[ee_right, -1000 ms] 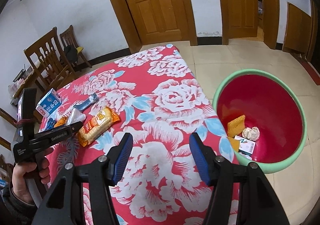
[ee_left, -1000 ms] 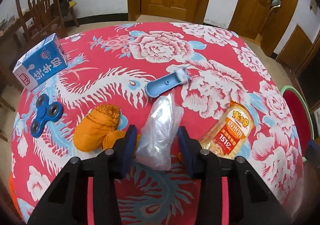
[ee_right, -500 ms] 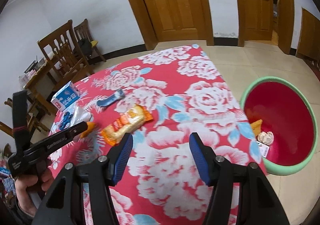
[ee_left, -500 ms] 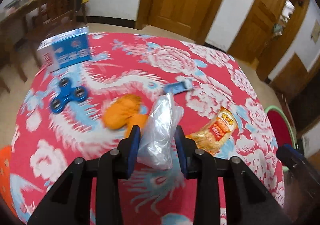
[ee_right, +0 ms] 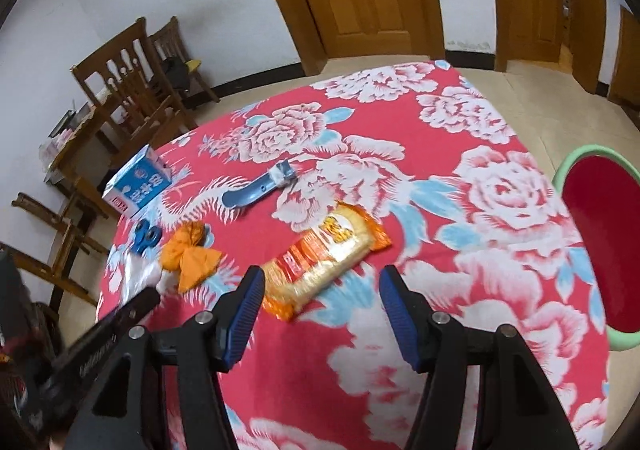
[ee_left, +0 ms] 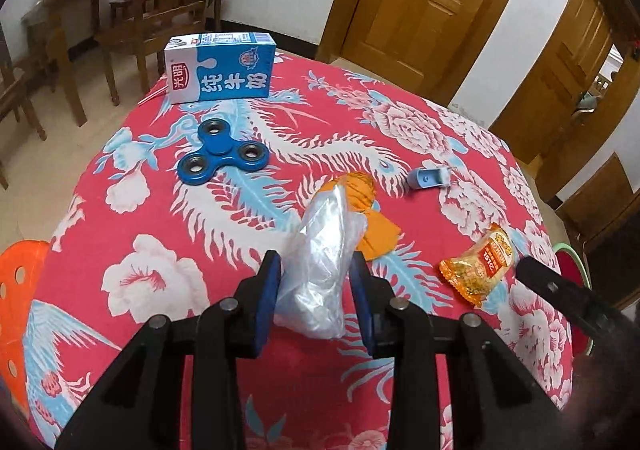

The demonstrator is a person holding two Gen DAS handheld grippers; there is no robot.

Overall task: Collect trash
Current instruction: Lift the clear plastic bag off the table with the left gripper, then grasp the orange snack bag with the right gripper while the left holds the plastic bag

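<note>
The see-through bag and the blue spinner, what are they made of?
The see-through bag, pinched in the left tool, looks like thin soft plastic film: it is crinkled, cloudy-clear and shiny. The blue spinner looks hard, with a smooth glossy blue finish and dark rings in its three holes; painted metal or plastic, I cannot tell which.

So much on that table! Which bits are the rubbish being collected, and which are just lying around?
Likely rubbish, judging by looks:
- clear plastic bag, clamped in the left gripper
- orange wrapper
- snack packet, in front of the open right gripper
- red bin for it all

Probably just lying about:
- blue spinner
- milk carton
- blue scraper
- chairs
</note>
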